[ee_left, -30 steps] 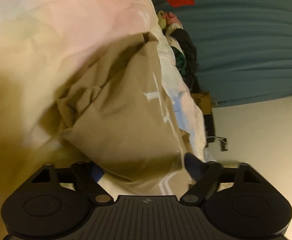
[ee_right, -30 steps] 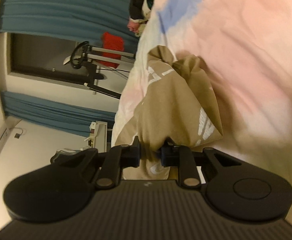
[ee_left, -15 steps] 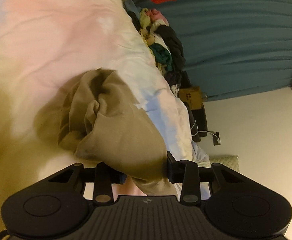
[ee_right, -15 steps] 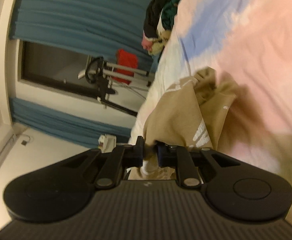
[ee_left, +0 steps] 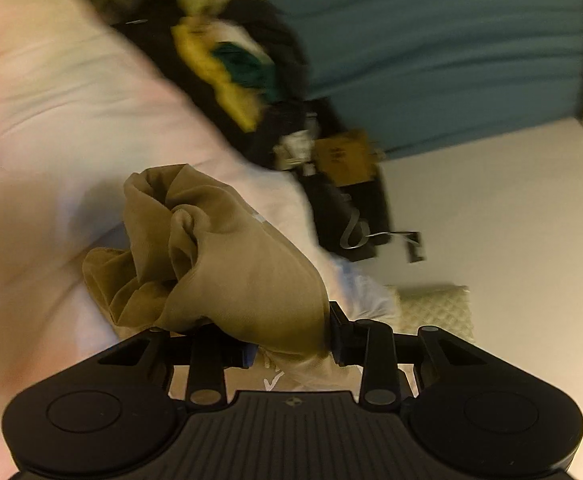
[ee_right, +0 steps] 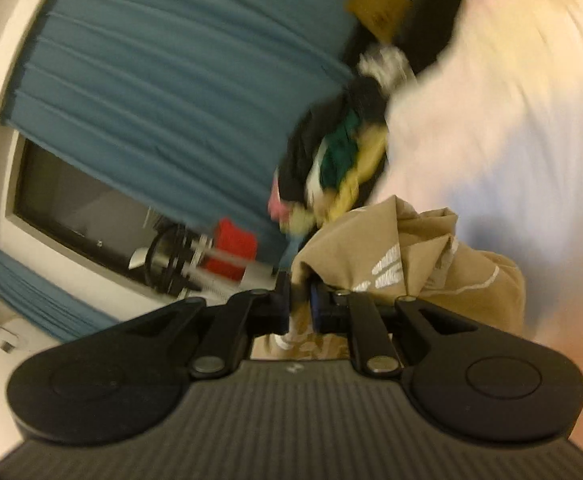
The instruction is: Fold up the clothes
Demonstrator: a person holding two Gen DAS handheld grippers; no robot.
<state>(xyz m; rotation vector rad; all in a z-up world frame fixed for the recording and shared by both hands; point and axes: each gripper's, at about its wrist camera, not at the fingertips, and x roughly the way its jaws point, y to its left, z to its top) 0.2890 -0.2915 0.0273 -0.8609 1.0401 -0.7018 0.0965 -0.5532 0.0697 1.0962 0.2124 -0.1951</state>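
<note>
A tan garment (ee_left: 227, 264) with white printed lettering hangs bunched from both grippers above a pale pink and white bedsheet (ee_left: 63, 112). My left gripper (ee_left: 291, 344) is shut on a thick wad of the tan cloth, which drapes over its fingers. My right gripper (ee_right: 300, 304) is shut on an edge of the same garment (ee_right: 403, 264), its jaws nearly closed with cloth pinched between them. The fingertips are mostly hidden by fabric. Both views are motion-blurred.
A pile of dark, yellow, green and pink clothes (ee_left: 235, 60) lies at the bed's far edge, also in the right wrist view (ee_right: 331, 160). Teal curtains (ee_left: 431, 40) hang behind. A cardboard box (ee_left: 343, 156), a window (ee_right: 83, 216) and a stand with a red item (ee_right: 231, 240) are nearby.
Both grippers lifted and swung toward the clothes pile and curtains, carrying the tan garment. The left gripper went from open around the cloth to shut on it. The garment has bunched up.
</note>
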